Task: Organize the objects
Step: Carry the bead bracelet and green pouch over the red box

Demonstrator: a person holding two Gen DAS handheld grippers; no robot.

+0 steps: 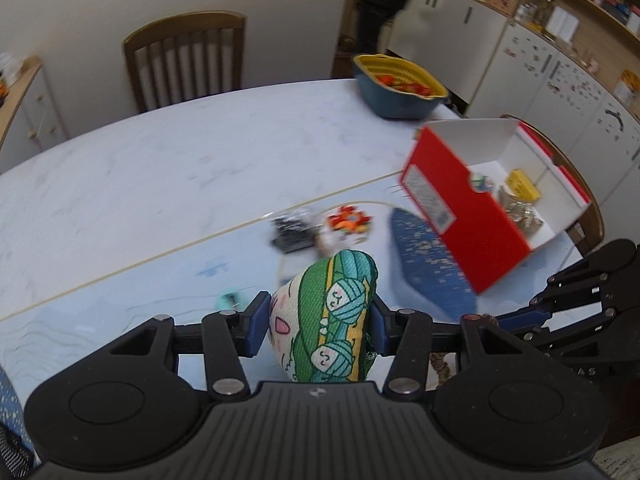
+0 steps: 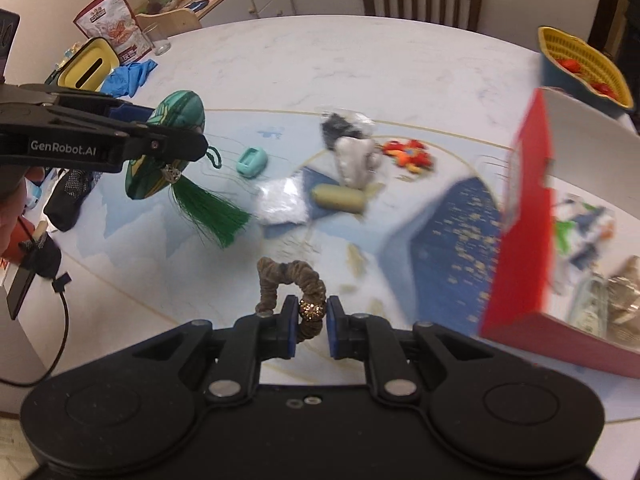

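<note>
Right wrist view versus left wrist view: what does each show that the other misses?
Only the right wrist view shows the brown scrunchie in the right tool, the pouch's green tassel, a teal case and a yellow-lidded box. Only the left shows the pouch's yarn-ball print and the shelves. Both show the left tool shut on the pouch, the red box, the basket and the table.

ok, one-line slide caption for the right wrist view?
Right gripper shut on a brown scrunchie above the table; left gripper holds a green tasselled pouch beside the red box.
</note>
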